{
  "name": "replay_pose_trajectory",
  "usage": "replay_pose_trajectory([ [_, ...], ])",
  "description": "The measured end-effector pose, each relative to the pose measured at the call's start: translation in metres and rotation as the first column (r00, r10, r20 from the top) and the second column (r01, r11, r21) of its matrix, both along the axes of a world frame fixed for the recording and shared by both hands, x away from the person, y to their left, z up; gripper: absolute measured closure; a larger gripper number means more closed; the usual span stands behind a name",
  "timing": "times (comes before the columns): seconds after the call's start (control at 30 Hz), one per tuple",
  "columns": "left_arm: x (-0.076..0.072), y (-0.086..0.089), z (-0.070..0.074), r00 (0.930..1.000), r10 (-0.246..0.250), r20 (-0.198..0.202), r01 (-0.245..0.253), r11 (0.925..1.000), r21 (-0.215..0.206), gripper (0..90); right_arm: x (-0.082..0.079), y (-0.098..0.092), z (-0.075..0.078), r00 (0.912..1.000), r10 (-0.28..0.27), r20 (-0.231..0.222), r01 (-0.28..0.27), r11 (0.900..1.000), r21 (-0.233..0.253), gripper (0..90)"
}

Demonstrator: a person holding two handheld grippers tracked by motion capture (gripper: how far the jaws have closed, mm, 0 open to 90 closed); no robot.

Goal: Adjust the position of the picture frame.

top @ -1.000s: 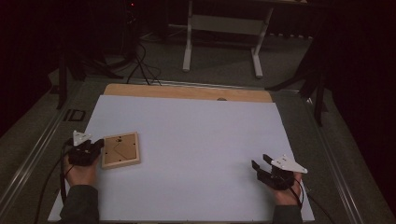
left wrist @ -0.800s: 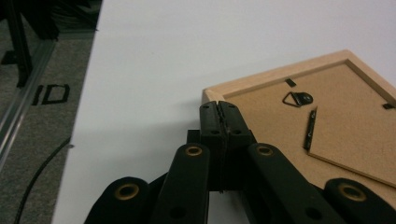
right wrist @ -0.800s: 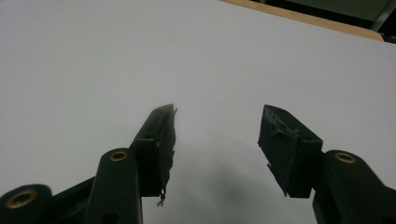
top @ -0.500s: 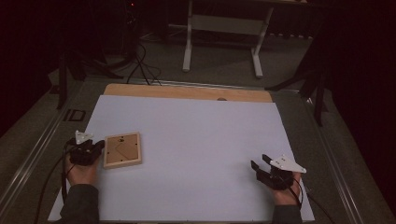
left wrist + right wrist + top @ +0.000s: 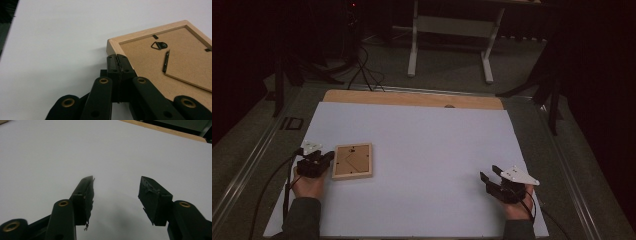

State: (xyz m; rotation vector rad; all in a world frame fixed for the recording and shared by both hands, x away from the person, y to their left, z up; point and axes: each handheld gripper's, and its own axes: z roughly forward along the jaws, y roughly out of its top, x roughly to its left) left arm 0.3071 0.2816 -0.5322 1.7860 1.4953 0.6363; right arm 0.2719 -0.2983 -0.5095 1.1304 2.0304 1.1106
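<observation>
A small wooden picture frame [image 5: 353, 161] lies face down on the white table sheet [image 5: 427, 145] at the left. Its brown backing board [image 5: 180, 57] shows a black hanging ring [image 5: 158, 45]. My left gripper [image 5: 330, 156] is shut, its jaws pressed together with nothing between them. In the left gripper view its tips [image 5: 117, 58] rest against the frame's near left edge by a corner. My right gripper [image 5: 490, 173] sits low over the bare sheet at the right, far from the frame. There it stands open [image 5: 116, 187] and holds nothing.
A bare wooden strip [image 5: 412, 99] runs along the far edge of the table. Beyond it, on the dark floor, stand a white table base [image 5: 449, 30] and some cables [image 5: 362, 65]. A metal rail [image 5: 257, 155] runs along the left side.
My left gripper has shifted a little to the right, and the picture frame has slid the same way with it. The right gripper has stayed in place, open.
</observation>
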Motion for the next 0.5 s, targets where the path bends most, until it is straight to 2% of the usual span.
replay_pose_trajectory([
  [0.33, 0.0, -0.013, -0.001, 0.9988, -0.049, -0.004, 0.049, 0.9986, -0.02, 89.8, 0.0, 0.001, 0.0, 1.0, 0.0, 0.0, 0.0, 1.0, -0.001, 45.1],
  [0.4, 0.002, -0.021, 0.0, 0.9974, -0.072, -0.006, 0.072, 0.9973, 0.017, 89.8, 0.0, 0.001, 0.0, 1.0, 0.002, 0.001, -0.002, 1.0, -0.001, 45.1],
  [0.5, 0.003, -0.035, 0.0, 0.9926, -0.121, -0.006, 0.121, 0.9922, 0.029, 89.8, 0.0, 0.001, 0.0, 1.0, 0.005, 0.002, -0.005, 1.0, -0.003, 45.1],
])
